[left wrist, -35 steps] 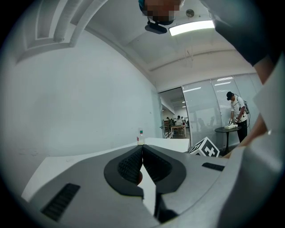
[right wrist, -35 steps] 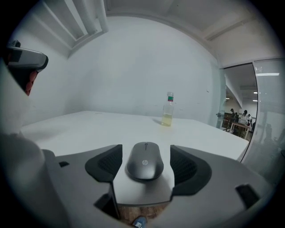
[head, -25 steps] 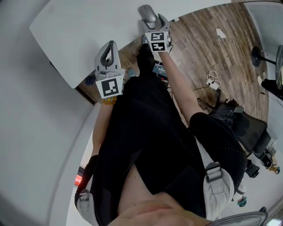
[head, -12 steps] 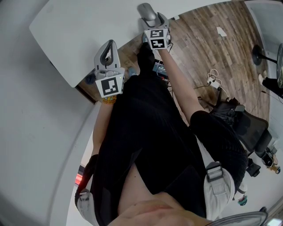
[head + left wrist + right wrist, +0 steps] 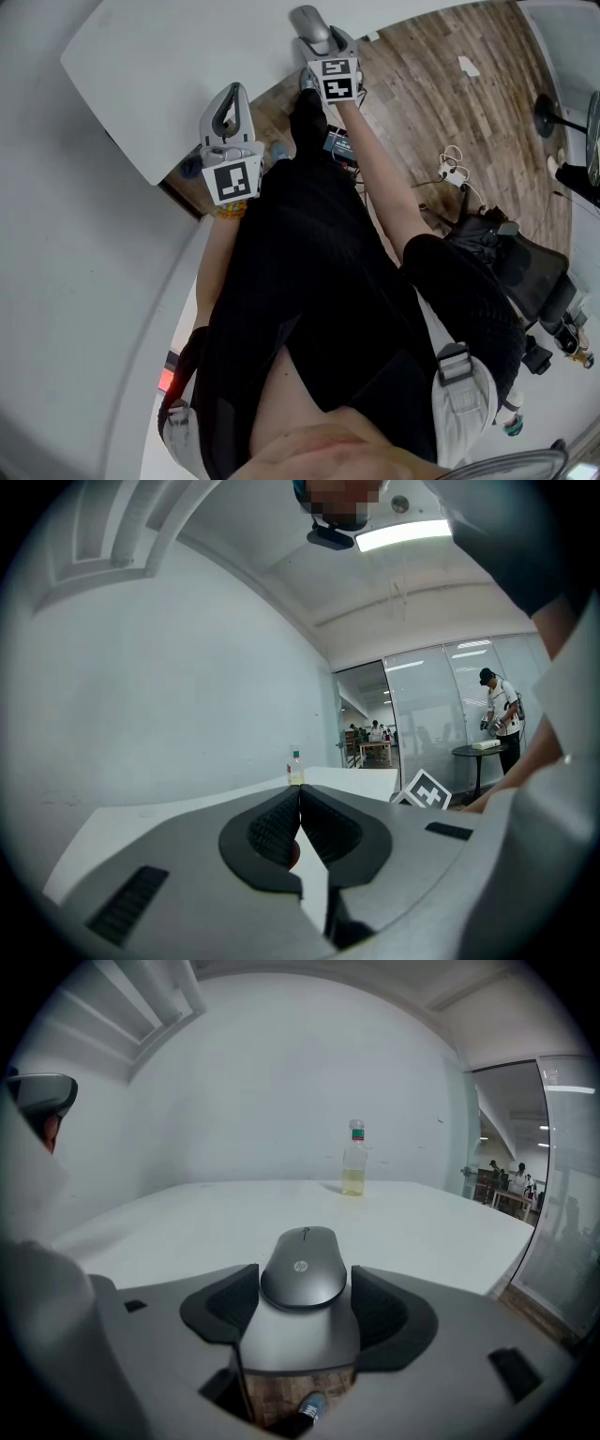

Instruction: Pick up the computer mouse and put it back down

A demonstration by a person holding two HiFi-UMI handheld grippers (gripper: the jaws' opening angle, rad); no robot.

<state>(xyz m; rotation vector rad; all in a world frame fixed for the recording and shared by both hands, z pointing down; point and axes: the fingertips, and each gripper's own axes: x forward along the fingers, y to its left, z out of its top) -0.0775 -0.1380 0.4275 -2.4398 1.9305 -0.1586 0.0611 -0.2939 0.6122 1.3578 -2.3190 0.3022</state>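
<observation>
A grey computer mouse [image 5: 310, 25] [image 5: 303, 1267] sits between the jaws of my right gripper [image 5: 321, 43] [image 5: 303, 1285], which is shut on its sides. It is just above the near edge of the white table [image 5: 178, 66], and I cannot tell whether it touches the tabletop. My left gripper [image 5: 228, 101] [image 5: 300, 797] is over the table's near edge to the left. Its jaws are shut with nothing between them.
A small bottle [image 5: 354, 1159] [image 5: 295, 769] of yellowish liquid stands far back on the table. Below the table's edge lies wooden floor [image 5: 441, 84] with cables [image 5: 453, 172] and an office chair [image 5: 525, 272]. A person [image 5: 497, 714] stands far off behind glass.
My right gripper with the mouse has edged slightly farther over the table. The left gripper has stayed where it was.
</observation>
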